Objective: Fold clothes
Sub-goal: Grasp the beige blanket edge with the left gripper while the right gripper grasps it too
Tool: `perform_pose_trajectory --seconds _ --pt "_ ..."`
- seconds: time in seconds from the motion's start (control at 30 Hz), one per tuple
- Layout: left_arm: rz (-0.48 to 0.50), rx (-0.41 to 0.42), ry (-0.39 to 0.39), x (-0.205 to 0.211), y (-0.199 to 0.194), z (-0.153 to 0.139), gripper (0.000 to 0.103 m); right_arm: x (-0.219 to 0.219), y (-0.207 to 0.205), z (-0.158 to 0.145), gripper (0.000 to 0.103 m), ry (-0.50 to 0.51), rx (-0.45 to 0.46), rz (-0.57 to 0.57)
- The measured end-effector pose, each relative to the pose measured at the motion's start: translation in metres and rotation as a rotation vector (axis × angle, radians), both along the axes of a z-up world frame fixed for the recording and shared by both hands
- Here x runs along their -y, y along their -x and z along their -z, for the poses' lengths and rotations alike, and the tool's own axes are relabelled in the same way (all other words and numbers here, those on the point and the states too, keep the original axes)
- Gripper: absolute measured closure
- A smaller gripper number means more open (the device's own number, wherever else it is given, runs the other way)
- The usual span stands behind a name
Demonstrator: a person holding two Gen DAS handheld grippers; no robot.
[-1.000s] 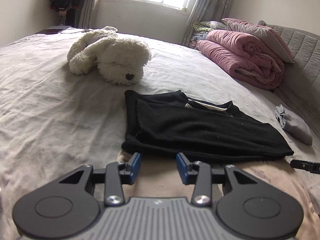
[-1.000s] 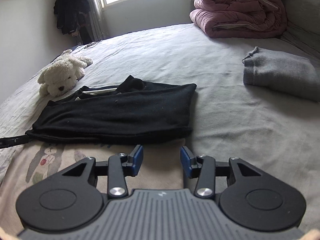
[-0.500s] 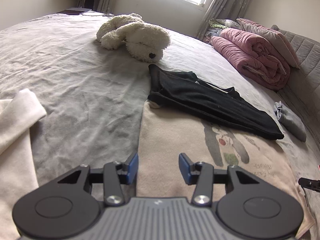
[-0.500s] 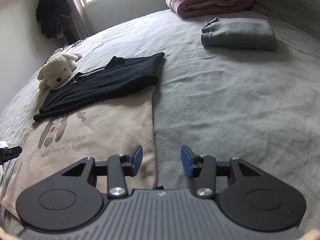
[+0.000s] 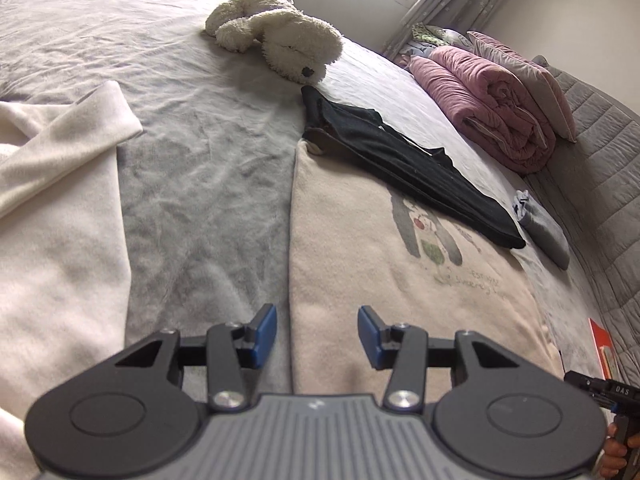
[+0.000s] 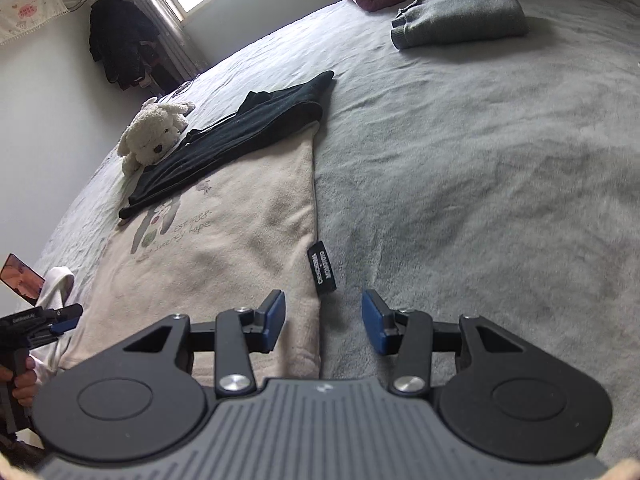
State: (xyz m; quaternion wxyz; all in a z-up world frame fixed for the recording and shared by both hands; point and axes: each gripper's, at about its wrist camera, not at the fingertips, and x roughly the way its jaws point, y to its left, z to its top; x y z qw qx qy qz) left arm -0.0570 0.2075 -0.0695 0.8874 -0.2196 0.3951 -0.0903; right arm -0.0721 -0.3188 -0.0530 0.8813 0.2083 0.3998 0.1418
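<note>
My left gripper point(image 5: 317, 334) hangs over the near left edge of the beige shirt point(image 5: 384, 280), and its jaws stand partly apart with nothing between them. My right gripper point(image 6: 323, 318) is the same, half open and empty, over the near right edge of this shirt, just beside a small black label point(image 6: 321, 268) that sticks out from the seam. The beige shirt lies flat on the bed point(image 6: 480, 160), with its print facing up, and I judge it is not folded yet; it looks like the piece I should take next, one corner in each gripper. On its far end lies a black garment point(image 5: 404, 160), folded into a long narrow strip, so I think this one is partly done. A grey garment point(image 6: 460, 16) rests folded farther away, well apart from the others, and this seems finished. At my left a white garment point(image 5: 60, 200) is spread loosely and is untouched as far as I can see. So most of the work remains.
</note>
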Motion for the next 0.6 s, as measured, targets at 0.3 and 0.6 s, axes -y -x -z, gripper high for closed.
perform_pose_trajectory --seconds 0.3,0.6 --pt "0.085 -0.086 0.163 -0.019 0.025 0.008 0.061 0.034 0.007 0.010 0.058 -0.291 -0.118 0.034" --pt "0.119 -0.130 0.243 -0.022 0.031 0.014 0.063 0.025 0.005 0.013 0.058 -0.337 -0.161 -0.029"
